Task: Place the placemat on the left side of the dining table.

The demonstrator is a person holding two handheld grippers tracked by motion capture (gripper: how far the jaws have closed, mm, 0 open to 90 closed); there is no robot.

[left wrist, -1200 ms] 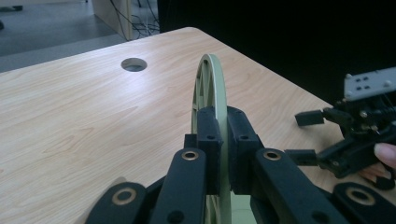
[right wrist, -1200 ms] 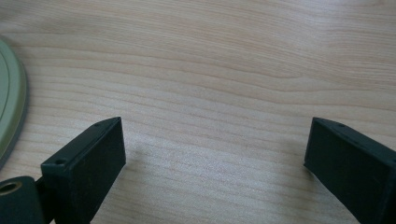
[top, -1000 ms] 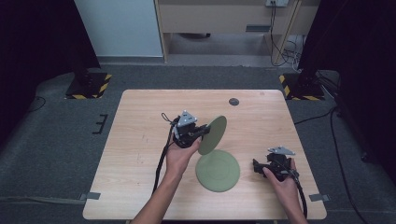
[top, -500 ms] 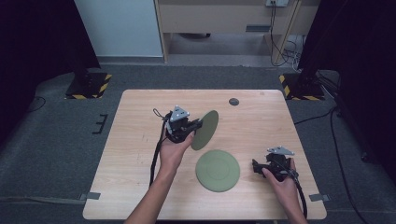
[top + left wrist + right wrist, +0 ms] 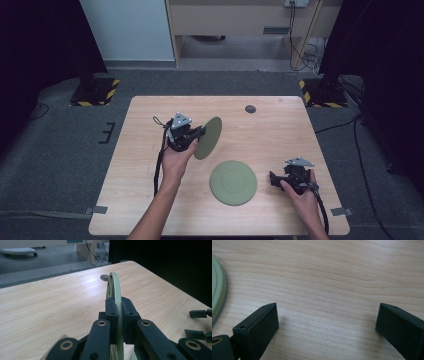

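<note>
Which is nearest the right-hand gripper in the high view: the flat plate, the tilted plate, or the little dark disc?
From the right gripper:
1. Flat plate, lying on the table just to its left.
2. Tilted plate, held in the left gripper, farther left.
3. Dark disc, near the table's far edge.

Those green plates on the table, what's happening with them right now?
A person works at a wooden table with a gripper in each hand. The left gripper is shut on the rim of one green plate, holding it on edge above the table. A second green plate lies flat nearer the person. The right gripper sits open, low beside that flat plate, holding nothing.
</note>
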